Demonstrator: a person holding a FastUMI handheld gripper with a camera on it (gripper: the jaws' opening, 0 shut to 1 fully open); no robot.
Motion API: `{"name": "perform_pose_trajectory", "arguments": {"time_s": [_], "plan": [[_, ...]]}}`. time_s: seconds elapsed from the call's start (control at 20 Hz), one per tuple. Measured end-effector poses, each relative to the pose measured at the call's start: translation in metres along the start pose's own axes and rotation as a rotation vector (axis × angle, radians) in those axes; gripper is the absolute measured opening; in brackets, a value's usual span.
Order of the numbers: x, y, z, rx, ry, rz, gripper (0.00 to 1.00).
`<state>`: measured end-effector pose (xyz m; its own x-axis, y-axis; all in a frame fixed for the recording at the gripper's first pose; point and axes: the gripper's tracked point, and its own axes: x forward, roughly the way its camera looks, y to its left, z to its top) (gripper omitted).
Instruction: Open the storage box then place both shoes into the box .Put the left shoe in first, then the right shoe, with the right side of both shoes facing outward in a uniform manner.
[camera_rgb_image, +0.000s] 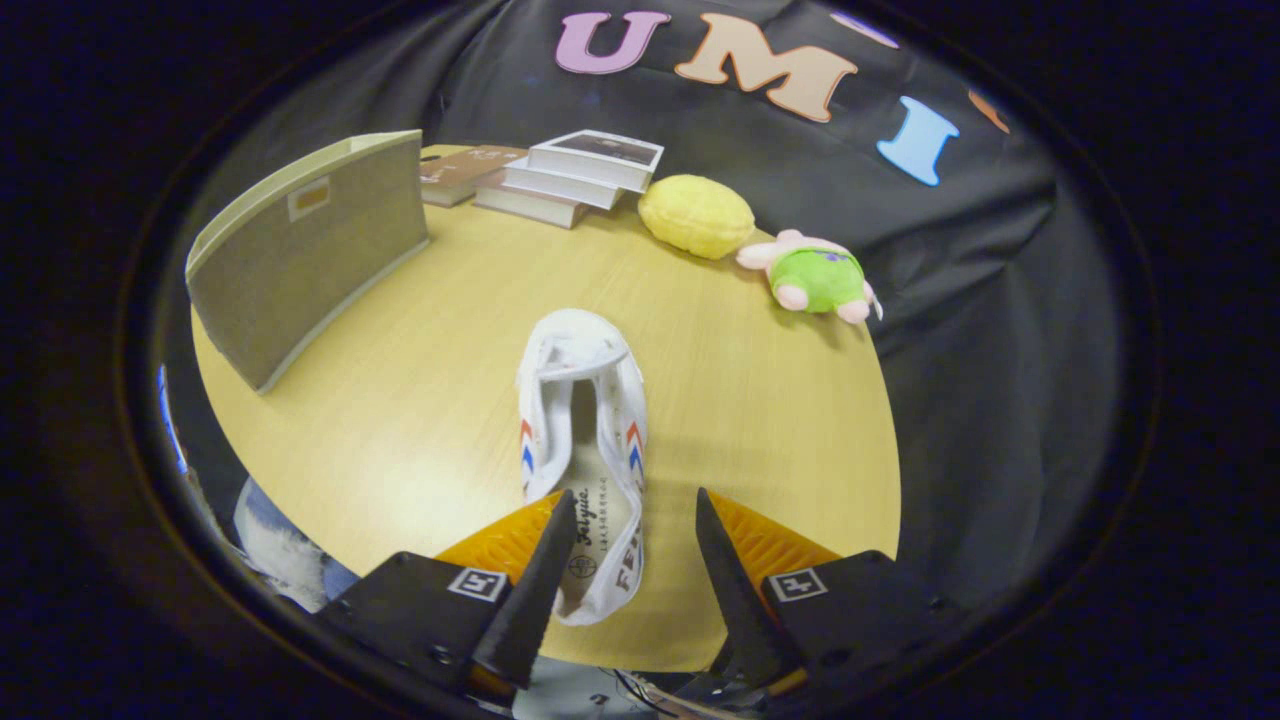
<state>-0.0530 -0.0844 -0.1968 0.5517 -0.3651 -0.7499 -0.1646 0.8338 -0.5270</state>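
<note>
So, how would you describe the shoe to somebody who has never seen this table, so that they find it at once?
Start from the round wooden table; a beige storage box stands at its left and books and two soft toys lie at the far edge. The shoe lies alone in the middle, heel end between the open tool's fingers. It is the only white thing with red and blue chevrons.
</note>
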Motion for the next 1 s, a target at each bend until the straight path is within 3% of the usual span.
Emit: {"name": "perform_pose_trajectory", "arguments": {"time_s": [0.4, 0.65, 0.7, 0.85, 1.0], "plan": [[0.05, 0.014, 0.01, 0.065, 0.016, 0.051, 0.5], [0.058, 0.023, 0.01, 0.145, 0.035, 0.103, 0.37], [0.055, 0.022, 0.009, 0.158, 0.031, 0.096, 0.27], [0.055, 0.024, 0.009, 0.143, 0.015, 0.06, 0.26], [0.057, 0.017, 0.004, 0.147, 0.019, -0.019, 0.13]]}}
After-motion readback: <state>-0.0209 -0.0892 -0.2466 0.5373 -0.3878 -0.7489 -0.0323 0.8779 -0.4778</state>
